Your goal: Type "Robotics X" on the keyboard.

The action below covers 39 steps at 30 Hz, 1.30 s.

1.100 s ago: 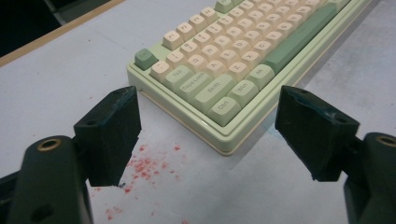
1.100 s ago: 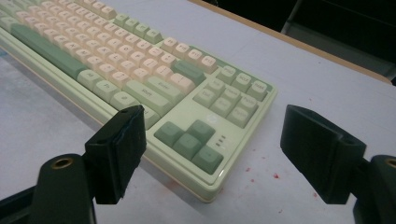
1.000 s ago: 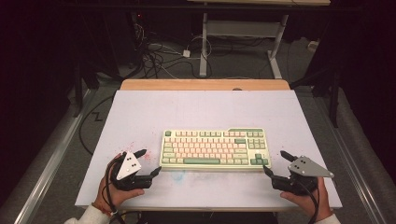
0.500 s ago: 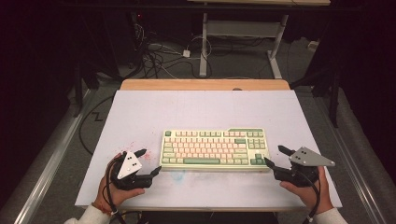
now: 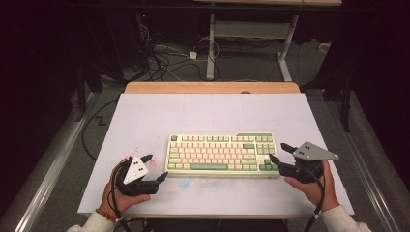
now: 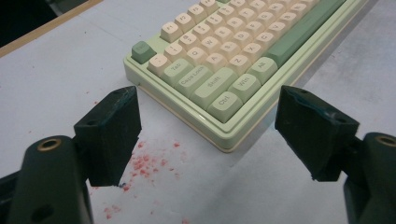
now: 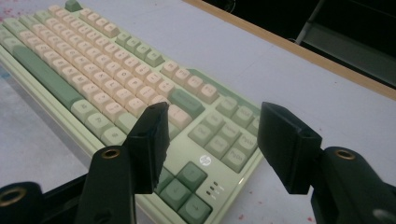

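Keyboard (image 5: pixel 221 154) lies mid-table (image 5: pixel 203 113), far end cropped in both gripper views. Left gripper (image 6: pixel 208 135) gapes wide at its near-left corner, empty. Right gripper (image 7: pixel 212 142) jaws just closing, apart over right-end keys, pinching nothing.

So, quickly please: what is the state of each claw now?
Left claw: open, holding nothing, beside the keyboard.
Right claw: open, holding nothing, jaws have just been closing.

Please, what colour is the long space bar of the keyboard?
The space bar is a darker sage green; the right gripper view shows it best.
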Tool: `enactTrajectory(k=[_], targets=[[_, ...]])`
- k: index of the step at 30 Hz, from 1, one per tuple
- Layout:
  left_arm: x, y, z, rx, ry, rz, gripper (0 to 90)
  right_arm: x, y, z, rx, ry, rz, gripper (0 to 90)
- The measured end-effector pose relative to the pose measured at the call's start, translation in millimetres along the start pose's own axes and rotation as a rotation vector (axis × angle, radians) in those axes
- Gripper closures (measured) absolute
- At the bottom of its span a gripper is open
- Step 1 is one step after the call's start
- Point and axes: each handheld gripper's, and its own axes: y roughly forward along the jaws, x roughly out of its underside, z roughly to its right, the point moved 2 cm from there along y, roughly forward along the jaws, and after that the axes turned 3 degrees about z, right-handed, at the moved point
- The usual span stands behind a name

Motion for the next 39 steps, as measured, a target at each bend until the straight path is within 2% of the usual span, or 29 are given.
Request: enactTrajectory(k=[9, 13, 18, 29, 32, 35, 39], targets=[[0.0, 0.0, -0.6, 0.003, -0.003, 0.001, 21.4, -8.0, 17.2, -5.6, -0.05, 0.004, -0.024, 58.2], [0.1, 0.0, -0.5, 0.005, -0.003, -0.001, 21.4, -10.5, 24.1, -12.9, -0.081, -0.015, -0.046, 70.5], [0.5, 0.7, -0.1, 0.01, -0.001, -0.006, 21.5, -10.8, 30.3, -19.5, -0.115, -0.036, -0.066, 78.6], [0.1, 2.6, -0.2, 0.019, -0.006, -0.013, 21.7, -8.4, 46.5, -29.1, -0.164, -0.067, -0.115, 89.9], [-2.4, 3.5, -0.3, 0.026, -0.003, -0.013, 23.7, -6.9, 50.8, -31.7, -0.172, -0.073, -0.127, 90.0], [-7.8, 5.1, 0.0, 0.041, -0.002, -0.012, 33.0, -1.8, 60.5, -35.9, -0.184, -0.086, -0.162, 90.0], [-15.4, 9.8, -0.6, 0.043, 0.005, -0.034, 42.8, 2.9, 66.4, -36.1, -0.185, -0.087, -0.187, 90.0]])
